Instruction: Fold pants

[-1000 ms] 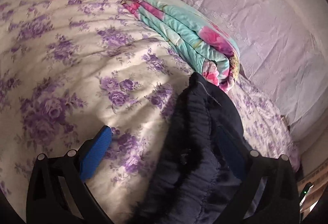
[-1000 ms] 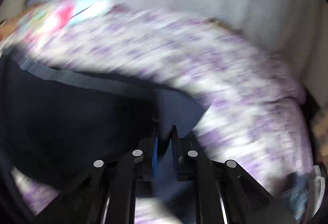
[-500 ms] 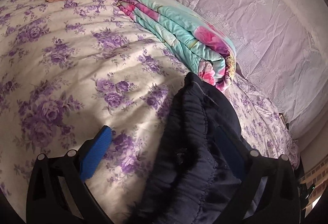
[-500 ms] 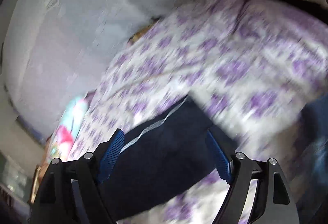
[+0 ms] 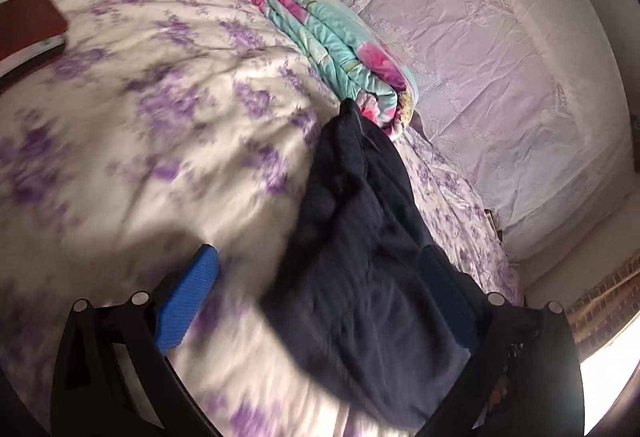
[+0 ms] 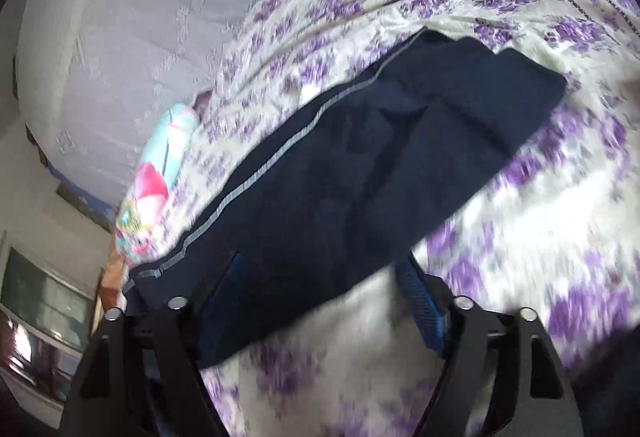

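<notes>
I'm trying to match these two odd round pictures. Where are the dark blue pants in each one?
Left wrist view: the dark blue pants run from the centre down to the lower right, over the right side of the tongs.
Right wrist view: the pants stretch slantwise across the middle, grey stripe along their upper edge.
Shared landmark: the folded turquoise and pink blanket, next to the pants in both.

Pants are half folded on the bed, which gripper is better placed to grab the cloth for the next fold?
Probably the right gripper: its jaws stand open astride the navy pants, which lie flat between them. The left gripper is open too, but only bunched cloth reaches one of its pads.
</notes>
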Demonstrator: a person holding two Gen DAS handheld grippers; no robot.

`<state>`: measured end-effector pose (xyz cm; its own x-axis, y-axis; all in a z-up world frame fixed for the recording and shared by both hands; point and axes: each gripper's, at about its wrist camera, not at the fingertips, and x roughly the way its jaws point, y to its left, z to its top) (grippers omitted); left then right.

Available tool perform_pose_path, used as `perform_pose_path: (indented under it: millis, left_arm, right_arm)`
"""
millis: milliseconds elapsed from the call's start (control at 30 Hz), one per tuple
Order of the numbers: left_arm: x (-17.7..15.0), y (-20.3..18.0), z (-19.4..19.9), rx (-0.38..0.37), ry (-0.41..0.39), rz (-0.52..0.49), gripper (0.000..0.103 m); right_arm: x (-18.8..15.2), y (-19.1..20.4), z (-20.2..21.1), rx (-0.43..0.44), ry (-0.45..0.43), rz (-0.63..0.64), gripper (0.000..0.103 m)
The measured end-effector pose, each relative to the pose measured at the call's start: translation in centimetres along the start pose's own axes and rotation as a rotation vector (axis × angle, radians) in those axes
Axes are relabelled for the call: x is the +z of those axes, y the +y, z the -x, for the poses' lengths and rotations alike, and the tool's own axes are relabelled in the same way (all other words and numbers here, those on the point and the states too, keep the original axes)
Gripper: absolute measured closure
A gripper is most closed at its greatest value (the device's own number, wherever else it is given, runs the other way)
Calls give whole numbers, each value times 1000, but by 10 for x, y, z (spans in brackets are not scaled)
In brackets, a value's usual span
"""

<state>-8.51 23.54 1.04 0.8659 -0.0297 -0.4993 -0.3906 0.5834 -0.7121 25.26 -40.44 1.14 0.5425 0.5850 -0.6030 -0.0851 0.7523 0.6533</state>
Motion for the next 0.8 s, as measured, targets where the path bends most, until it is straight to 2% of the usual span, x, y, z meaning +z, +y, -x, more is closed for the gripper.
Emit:
perform_pose_path:
  millis: [33, 67, 100, 167, 267, 333, 400, 433, 467, 500, 600, 633, 667, 700, 767, 800]
  left_arm:
    - [-4, -1, 8, 10, 18, 0, 5]
    - [-8, -3, 13, 9, 40, 2, 5]
    - [-12, -4, 16, 2, 64, 5, 5]
    - [-17, -8, 15, -7, 121, 9, 5]
    - [-21, -16, 4, 24, 153, 11, 5]
    - [-24, -26, -6, 44, 182, -18, 5]
    - [-27, -35, -15, 46, 201, -63, 5]
    - [-29, -39, -20, 53, 210, -93, 5]
    - [-30, -42, -24, 60, 200, -119, 5]
    - [-30, -44, -27, 61, 187, -137, 5]
    - [-30, -43, -31, 50, 128, -152, 6]
    - [-30, -42, -29, 50, 101, -147, 12]
    - [-31, -41, -27, 68, 79, -143, 38]
    - [-31, -37, -25, 89, 62, -133, 53]
    - [-27, -19, -21, 29, 58, -53, 70]
    - [-26, -14, -18, 2, 60, -27, 71]
  right_arm:
    - [3, -3, -2, 6, -15, -18, 70]
    - [6, -8, -3, 30, -27, -48, 95]
    - [6, -12, 0, 49, -48, -71, 97]
    - [9, -11, 13, 60, -100, -61, 97]
    - [10, -4, 19, -19, -126, -11, 96]
    - [9, -9, 15, -58, -106, -21, 92]
    - [7, -17, 16, -37, -103, -59, 88]
    - [6, -21, 21, -20, -117, -73, 80]
    - [6, -22, 26, -7, -139, -78, 69]
    - [5, -23, 30, -3, -155, -77, 63]
    - [1, -21, 35, -13, -166, -52, 60]
    - [-1, -20, 36, -19, -169, -42, 60]
    - [-2, -17, 39, -25, -177, -30, 60]
    - [-3, -14, 42, -31, -185, -18, 60]
    - [-7, -7, 50, -42, -208, 13, 60]
    - [-9, -4, 52, -48, -217, 27, 60]
